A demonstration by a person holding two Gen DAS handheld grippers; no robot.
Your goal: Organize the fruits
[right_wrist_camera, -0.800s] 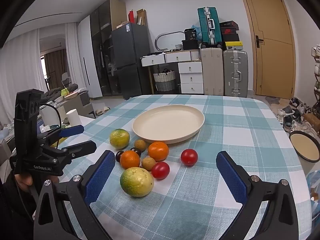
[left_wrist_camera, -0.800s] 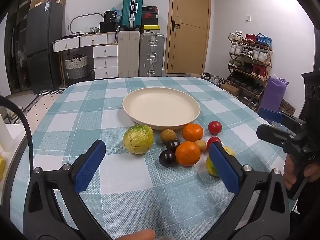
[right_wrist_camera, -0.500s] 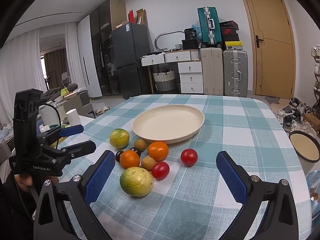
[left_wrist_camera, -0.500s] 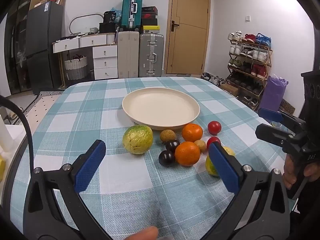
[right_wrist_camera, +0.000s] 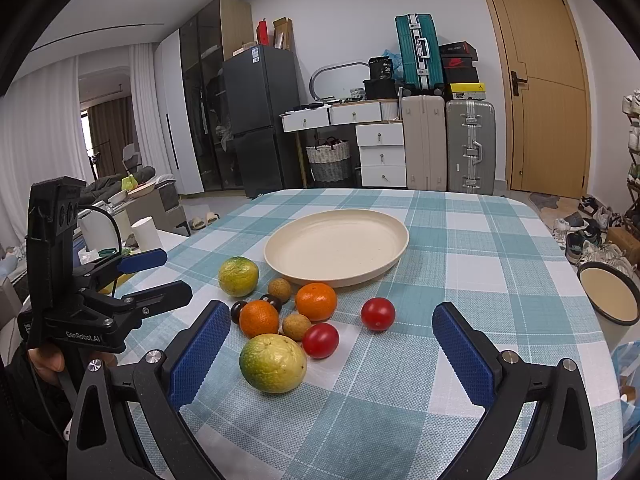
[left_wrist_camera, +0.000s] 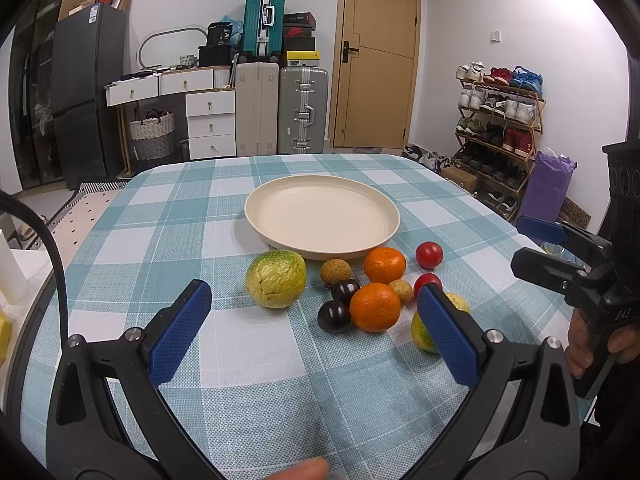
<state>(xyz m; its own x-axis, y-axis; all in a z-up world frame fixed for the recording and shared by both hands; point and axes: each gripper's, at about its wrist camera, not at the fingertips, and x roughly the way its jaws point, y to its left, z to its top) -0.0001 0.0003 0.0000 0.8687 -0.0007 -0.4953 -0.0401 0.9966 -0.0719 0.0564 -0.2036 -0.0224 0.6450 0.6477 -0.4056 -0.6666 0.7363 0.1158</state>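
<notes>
An empty cream plate sits mid-table on the checked cloth. In front of it lies a cluster of fruit: two yellow-green citrus, two oranges, two red tomatoes, two dark plums, and small brown fruits. My left gripper is open and empty, just short of the cluster. My right gripper is open and empty, above the near citrus and tomatoes.
The table's right edge holds a round cream dish beyond it. Suitcases, a drawer unit and a door stand behind; a shoe rack is at the right. The other hand-held gripper shows at the left.
</notes>
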